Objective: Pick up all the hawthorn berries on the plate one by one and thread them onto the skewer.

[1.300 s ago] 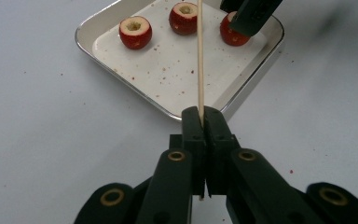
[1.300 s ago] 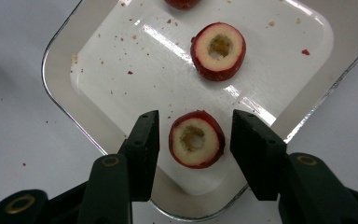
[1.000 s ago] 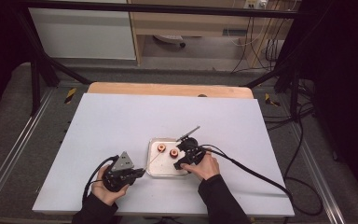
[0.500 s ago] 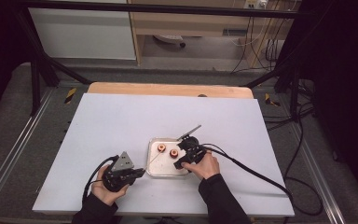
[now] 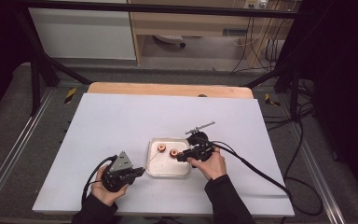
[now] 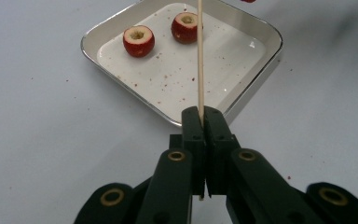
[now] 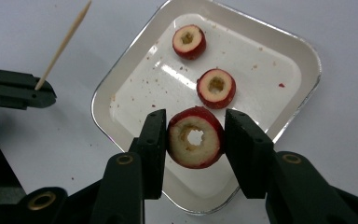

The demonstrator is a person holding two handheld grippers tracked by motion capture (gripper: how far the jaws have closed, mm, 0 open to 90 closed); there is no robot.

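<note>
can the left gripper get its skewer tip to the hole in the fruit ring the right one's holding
Probably yes. The left gripper is shut on the skewer, whose tip is free. The right gripper holds the cored fruit ring by its sides above the tray, hole uncovered, nothing between them.

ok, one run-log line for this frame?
left gripper: shut on skewer | right gripper: shut on cored fruit ring, above tray | in tray: two fruit rings | next, likely: thread ring onto skewer
</note>
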